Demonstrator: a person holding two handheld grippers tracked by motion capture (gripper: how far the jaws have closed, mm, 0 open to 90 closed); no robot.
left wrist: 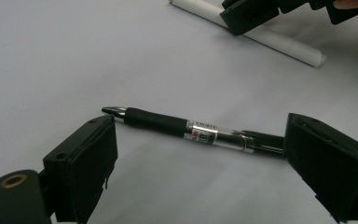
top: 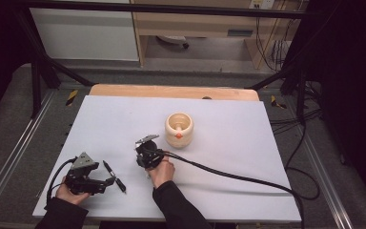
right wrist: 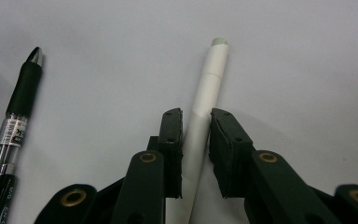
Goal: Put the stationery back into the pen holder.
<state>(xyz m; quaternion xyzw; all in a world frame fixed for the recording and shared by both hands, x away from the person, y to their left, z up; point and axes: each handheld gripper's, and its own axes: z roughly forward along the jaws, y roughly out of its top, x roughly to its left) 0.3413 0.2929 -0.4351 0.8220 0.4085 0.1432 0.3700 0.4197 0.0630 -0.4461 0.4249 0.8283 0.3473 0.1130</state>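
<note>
Slim white plastic pen [right wrist: 204, 100], pale green at its tip, lying flat on the white table sheet [top: 228, 157] and pinched about mid-barrel between the closed jaws of the right gripper [right wrist: 196, 126]. Just beside it, a black retractable pen [left wrist: 191, 132] with rubber grip, clear labelled barrel and silver tip, also flat on the sheet, bracketed by the wide-open jaws of the left gripper [left wrist: 200, 154], apparently untouched. Farther up the table, a round cream ceramic pot [top: 179, 129] with an orange dot, well apart.
</note>
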